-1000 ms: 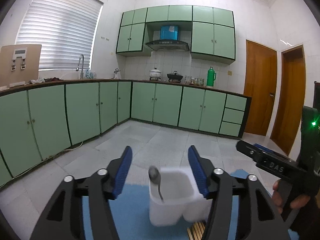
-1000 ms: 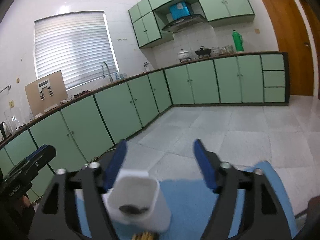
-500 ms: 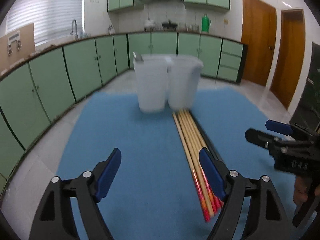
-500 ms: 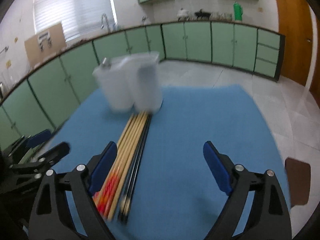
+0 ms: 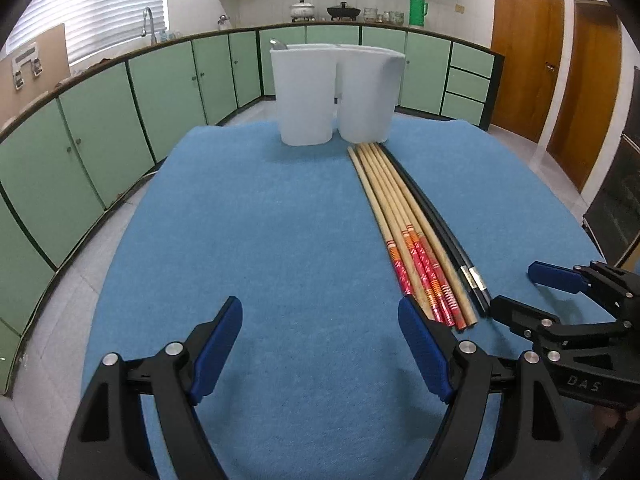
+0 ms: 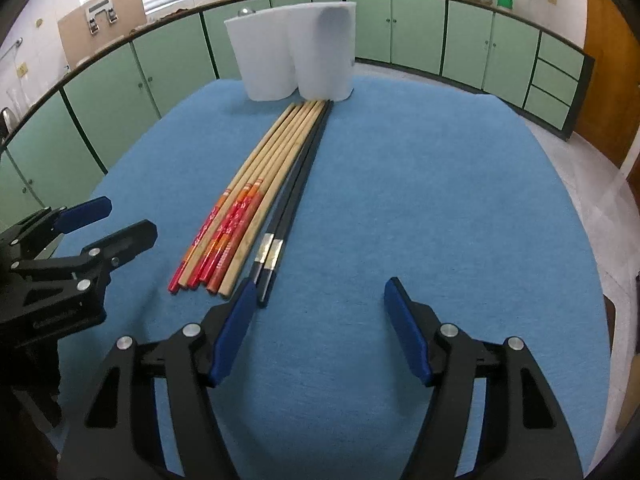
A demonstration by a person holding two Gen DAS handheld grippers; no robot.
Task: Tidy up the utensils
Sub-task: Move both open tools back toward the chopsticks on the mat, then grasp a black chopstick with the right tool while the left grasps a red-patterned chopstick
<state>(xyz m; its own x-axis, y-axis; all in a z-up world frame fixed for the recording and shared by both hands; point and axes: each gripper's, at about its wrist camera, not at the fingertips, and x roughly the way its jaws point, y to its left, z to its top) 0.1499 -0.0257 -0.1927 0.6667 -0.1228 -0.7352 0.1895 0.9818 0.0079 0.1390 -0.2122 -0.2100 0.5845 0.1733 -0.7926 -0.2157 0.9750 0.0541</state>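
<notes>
Several wooden chopsticks (image 5: 400, 216) (image 6: 264, 172) with red ends lie side by side on the blue mat (image 5: 280, 240) (image 6: 420, 184), with two black chopsticks (image 5: 436, 224) (image 6: 296, 184) along their right. At the mat's far edge stands a white two-compartment holder (image 5: 336, 92) (image 6: 292, 52); a spoon tip (image 5: 277, 43) (image 6: 246, 11) shows in its left compartment. My left gripper (image 5: 320, 328) hovers open over bare mat, left of the chopstick ends. My right gripper (image 6: 318, 304) is closing with nothing between its jaws; its left fingertip (image 6: 240, 308) is near the black chopsticks' ends.
Green kitchen cabinets (image 5: 100, 128) run along the back and left beyond the mat. Wooden doors (image 5: 528, 44) stand at the right. Each gripper shows in the other's view, the right gripper (image 5: 520, 292) and the left gripper (image 6: 116, 220).
Both grippers came down and tilted toward the mat, from facing the room and holder to hovering near the chopstick ends. The right jaws have narrowed a little.
</notes>
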